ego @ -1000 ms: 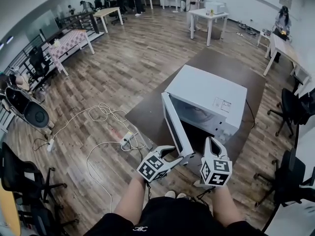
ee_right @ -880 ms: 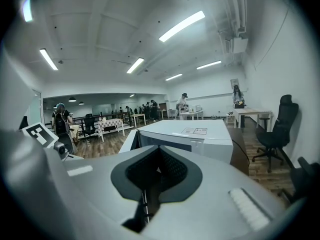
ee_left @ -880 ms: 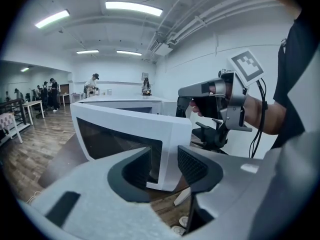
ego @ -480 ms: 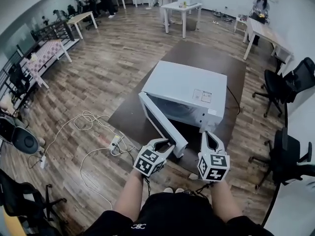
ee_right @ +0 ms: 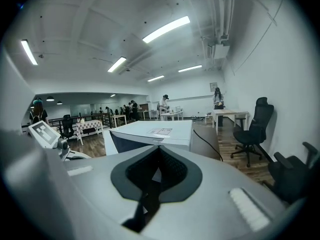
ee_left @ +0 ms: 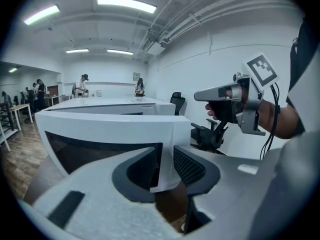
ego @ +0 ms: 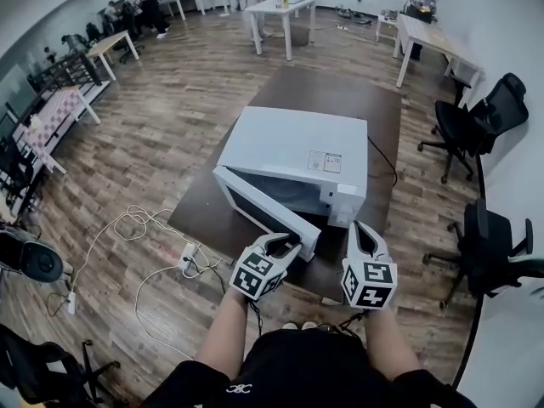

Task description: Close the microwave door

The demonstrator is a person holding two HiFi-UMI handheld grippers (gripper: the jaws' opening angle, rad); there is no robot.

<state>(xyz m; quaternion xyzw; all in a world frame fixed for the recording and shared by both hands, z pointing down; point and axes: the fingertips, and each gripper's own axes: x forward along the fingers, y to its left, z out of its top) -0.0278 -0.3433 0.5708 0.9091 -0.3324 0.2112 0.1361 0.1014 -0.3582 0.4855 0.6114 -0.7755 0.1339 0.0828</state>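
A white microwave (ego: 297,147) stands on a dark brown table (ego: 357,100). Its door (ego: 255,202) hangs partly open, angled out to the left of the oven's mouth. My left gripper (ego: 280,243) has the door's free edge between its pads, and its jaws are opening slightly. In the left gripper view the white door edge (ee_left: 110,129) fills the gap of the left gripper (ee_left: 167,164). My right gripper (ego: 359,228) hovers shut and empty by the oven's front right corner. The right gripper view looks over the shut right gripper (ee_right: 159,151) at the microwave top (ee_right: 150,129).
Black office chairs (ego: 463,130) (ego: 489,249) stand to the right of the table. A power strip with white cables (ego: 187,253) lies on the wood floor at the left. White tables (ego: 272,11) and people are far back.
The door has swung from sticking straight out toward me to a narrower angle. My left gripper has closed onto the door's edge and moved with it; the right gripper has kept alongside.
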